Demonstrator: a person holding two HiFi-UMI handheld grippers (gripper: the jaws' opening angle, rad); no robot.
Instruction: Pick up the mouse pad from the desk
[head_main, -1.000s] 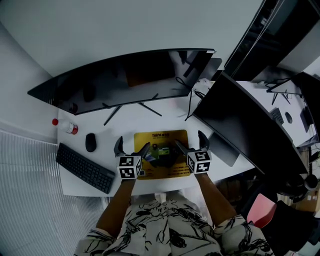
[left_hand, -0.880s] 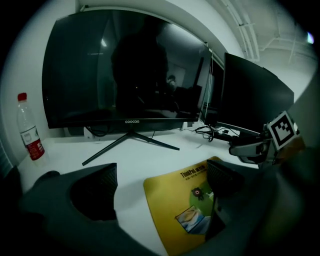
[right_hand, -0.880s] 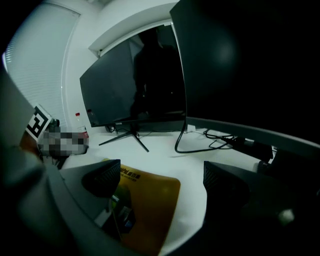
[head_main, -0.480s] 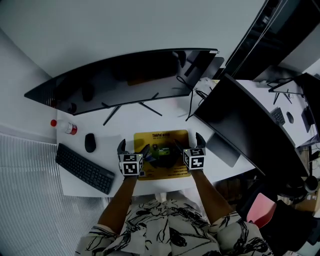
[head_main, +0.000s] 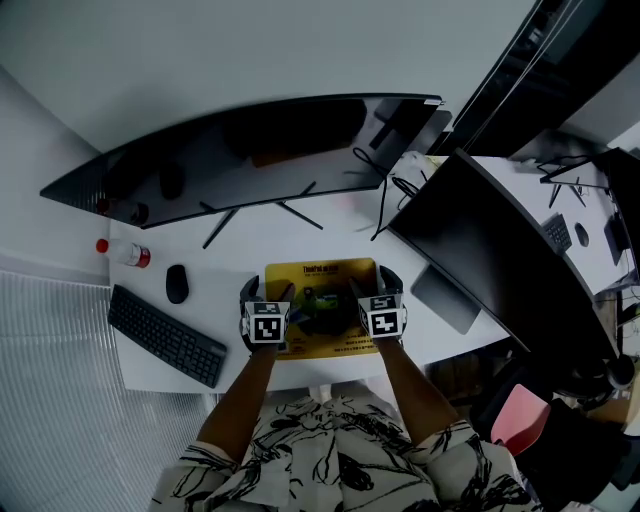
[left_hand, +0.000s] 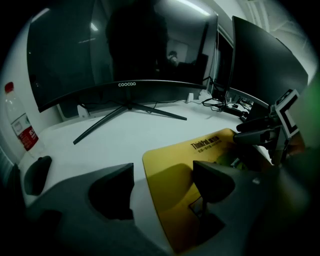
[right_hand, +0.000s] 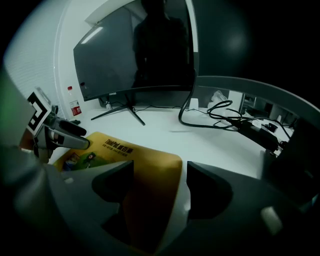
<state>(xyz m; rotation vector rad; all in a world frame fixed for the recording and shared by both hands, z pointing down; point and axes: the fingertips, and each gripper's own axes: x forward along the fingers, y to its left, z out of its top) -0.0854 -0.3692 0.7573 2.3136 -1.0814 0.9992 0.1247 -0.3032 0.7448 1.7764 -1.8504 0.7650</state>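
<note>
A yellow mouse pad (head_main: 322, 300) with black print and a green picture lies flat on the white desk (head_main: 300, 235) near its front edge. My left gripper (head_main: 268, 296) is low over the pad's left side; the pad's left edge (left_hand: 150, 172) runs between its jaws, one over bare desk, one over the pad. My right gripper (head_main: 374, 288) straddles the pad's right edge (right_hand: 175, 165) the same way. Both pairs of jaws have just been closing, and a gap shows between each pair, with no pad (right_hand: 145, 160) pinched. Each gripper (left_hand: 260, 132) shows in the other's view (right_hand: 60, 132).
A wide curved monitor (head_main: 240, 150) stands behind the pad, its stand legs (left_hand: 127, 107) spread on the desk. A second monitor (head_main: 490, 250) is at the right, with cables (right_hand: 225, 117) beside it. Left of the pad are a mouse (head_main: 177, 283), a keyboard (head_main: 165, 335) and a bottle (head_main: 122, 251).
Both grippers have sunk toward the desk and now sit at the pad's left and right edges. Their jaws have narrowed. The pad has not moved.
</note>
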